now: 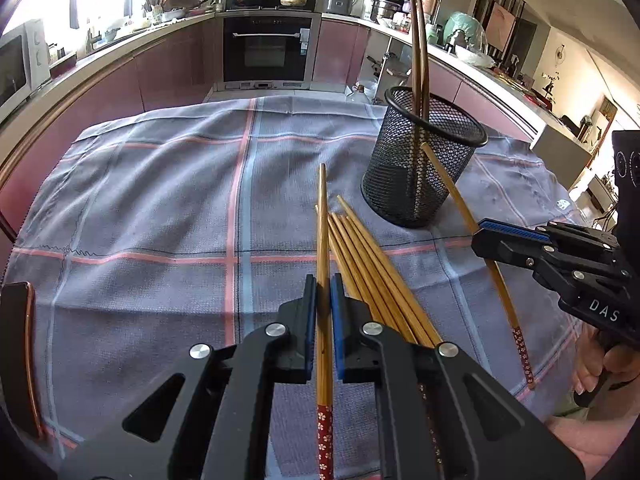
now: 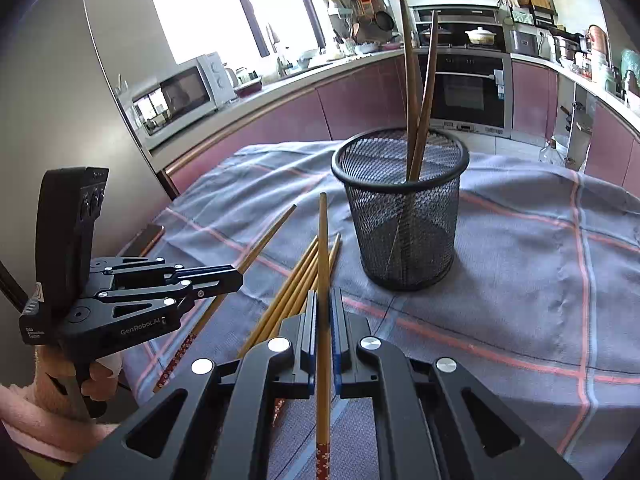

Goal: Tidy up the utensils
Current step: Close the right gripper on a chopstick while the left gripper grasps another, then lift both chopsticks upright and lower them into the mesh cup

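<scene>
Both my tongs were clamped on one chopstick each: left tongs [image 1: 323, 300], right tongs [image 2: 323, 304]. More lay loose on the worktop [image 1: 160, 200]. Next, I judged, came tipping mine into the cup [image 2: 404, 216].

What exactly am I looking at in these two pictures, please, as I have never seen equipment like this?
There is no robot here: a person holds a handheld claw in each hand, and each carries a wide-angle camera looking along its fingers. One picture comes from the left claw, the other from the right claw; each also shows the other claw from the side. Both are shut, each on one light wooden chopstick: the left chopstick and the right chopstick. On the checked cloth lies a bundle of loose chopsticks, beside a black mesh cup that already holds two dark chopsticks. Behind is a kitchen.
</scene>
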### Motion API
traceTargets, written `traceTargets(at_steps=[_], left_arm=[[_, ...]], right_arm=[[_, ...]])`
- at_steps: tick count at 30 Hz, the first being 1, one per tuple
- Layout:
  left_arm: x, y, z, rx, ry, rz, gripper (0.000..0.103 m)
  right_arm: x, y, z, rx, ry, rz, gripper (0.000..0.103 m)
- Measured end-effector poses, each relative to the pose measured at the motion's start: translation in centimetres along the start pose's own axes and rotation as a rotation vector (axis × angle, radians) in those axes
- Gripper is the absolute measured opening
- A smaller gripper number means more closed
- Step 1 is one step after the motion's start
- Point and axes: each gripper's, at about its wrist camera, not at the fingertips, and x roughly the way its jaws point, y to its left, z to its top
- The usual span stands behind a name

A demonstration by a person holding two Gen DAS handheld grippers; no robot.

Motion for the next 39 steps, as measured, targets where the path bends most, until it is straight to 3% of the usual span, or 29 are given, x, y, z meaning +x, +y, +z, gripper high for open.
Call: traceTargets(at_steps=[22,39], left_arm=[[-9.2,-1.4,3.7,0.018,-0.213,-0.186,0.008],[-12.3,-3.9,9.2,0.052,-0.352,-0.225,0.008]], right_arm=[[-6.3,-0.8,3.6,0.008,-0.233,0.017,0.005],[-10.1,-0.9,7.5,-0.059,-0.380,-0.033,0.005]])
